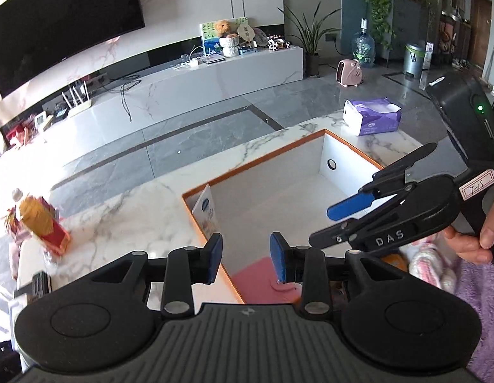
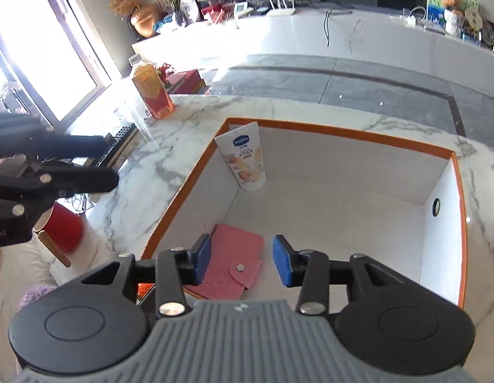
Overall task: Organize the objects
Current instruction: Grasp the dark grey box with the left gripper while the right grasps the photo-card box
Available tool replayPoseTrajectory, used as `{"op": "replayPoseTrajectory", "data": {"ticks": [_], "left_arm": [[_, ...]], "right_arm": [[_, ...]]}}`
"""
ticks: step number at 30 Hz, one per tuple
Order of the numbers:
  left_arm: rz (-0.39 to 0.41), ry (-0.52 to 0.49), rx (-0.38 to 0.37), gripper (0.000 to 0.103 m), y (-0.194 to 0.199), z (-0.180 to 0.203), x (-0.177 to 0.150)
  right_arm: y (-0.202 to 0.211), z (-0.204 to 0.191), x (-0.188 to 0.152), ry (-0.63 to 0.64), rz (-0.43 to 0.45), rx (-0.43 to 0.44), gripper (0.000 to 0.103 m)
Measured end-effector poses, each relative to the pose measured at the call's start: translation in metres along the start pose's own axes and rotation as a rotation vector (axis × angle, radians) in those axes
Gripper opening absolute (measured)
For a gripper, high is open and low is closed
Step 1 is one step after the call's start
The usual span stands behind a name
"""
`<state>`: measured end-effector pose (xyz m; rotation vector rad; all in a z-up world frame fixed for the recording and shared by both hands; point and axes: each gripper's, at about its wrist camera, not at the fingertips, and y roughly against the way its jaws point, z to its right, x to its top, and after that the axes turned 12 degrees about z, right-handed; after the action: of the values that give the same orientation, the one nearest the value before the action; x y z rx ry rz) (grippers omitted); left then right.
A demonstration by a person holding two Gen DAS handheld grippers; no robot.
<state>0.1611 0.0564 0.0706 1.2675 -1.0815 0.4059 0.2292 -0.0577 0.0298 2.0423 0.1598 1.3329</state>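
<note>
We see a white marble table (image 2: 189,118) with grey veining that carries an open, orange-rimmed white box (image 2: 342,134) near its middle. A purple tissue pack (image 1: 371,116) lies on the table close to its far edge, beside one corner of the box. A red-and-gold carton (image 2: 153,91) stands upright toward another far corner of the table, well apart from the box; we cannot tell whether the red cylinder (image 2: 63,229) by the near edge rests on the table.
</note>
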Motion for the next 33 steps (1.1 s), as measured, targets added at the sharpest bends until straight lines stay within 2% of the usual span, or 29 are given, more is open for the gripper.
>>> {"op": "replayPoseTrajectory", "data": {"ticks": [2,4,7,10,14,17,24,33], "left_arm": [[-0.008,0.059,0.007,0.042,0.014,0.001,-0.015],[0.002,0.135,0.016,0.048,0.024,-0.001,-0.031],[0.004,0.270,0.028,0.049,0.033,-0.008,-0.058],[-0.002,0.371,0.047,0.050,0.034,-0.007,-0.088],[-0.017,0.452,0.095,0.057,0.026,-0.012,-0.115],[-0.045,0.533,0.096,0.059,0.021,-0.015,-0.136],[-0.106,0.601,0.142,0.068,-0.002,-0.019,-0.158],[-0.186,0.664,0.096,0.069,-0.026,-0.026,-0.171]], "right_arm": [[0.020,-0.005,-0.010,-0.016,0.040,0.007,0.050],[0.032,-0.009,-0.022,-0.043,0.045,0.007,0.050],[0.047,-0.015,-0.047,-0.083,0.055,0.014,0.050],[0.045,-0.024,-0.074,-0.072,0.056,-0.007,0.050],[0.033,-0.033,-0.107,-0.056,0.023,-0.046,0.051],[0.021,-0.041,-0.125,-0.031,0.003,-0.068,0.055],[0.004,-0.051,-0.145,0.079,-0.034,-0.135,0.059],[-0.012,-0.055,-0.140,0.159,-0.042,-0.143,0.061]]}}
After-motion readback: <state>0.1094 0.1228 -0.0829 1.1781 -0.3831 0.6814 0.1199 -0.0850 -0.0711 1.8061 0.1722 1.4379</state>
